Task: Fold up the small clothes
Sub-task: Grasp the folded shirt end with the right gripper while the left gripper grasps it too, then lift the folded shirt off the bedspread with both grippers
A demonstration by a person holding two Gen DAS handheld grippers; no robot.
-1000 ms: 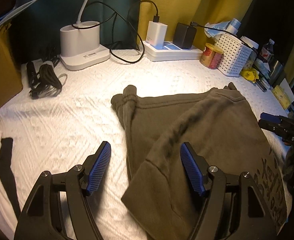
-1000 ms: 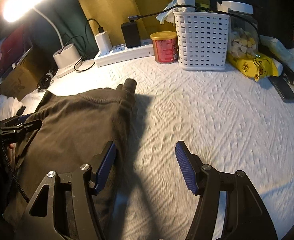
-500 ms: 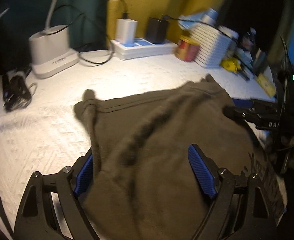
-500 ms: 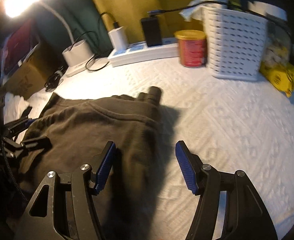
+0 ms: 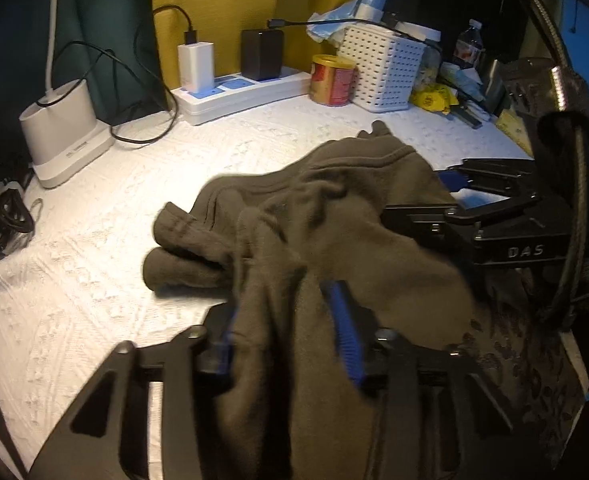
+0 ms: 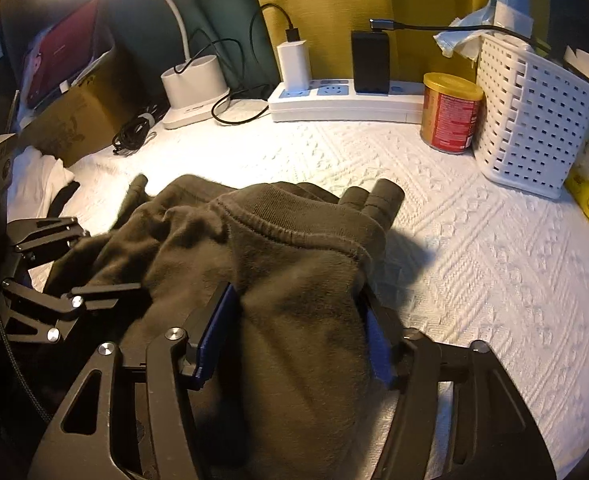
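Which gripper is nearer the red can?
Right. The right gripper grips the brown garment on the side facing the red can; the left gripper holds the garment's far side, farther from it.

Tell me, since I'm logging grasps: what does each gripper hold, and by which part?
Both grip the olive-brown garment: left gripper on a bunched fold at its left side, right gripper on its right edge.

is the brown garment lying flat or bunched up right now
Bunched up: the brown garment humps in folds between both grippers' pads, not spread on the white cloth.
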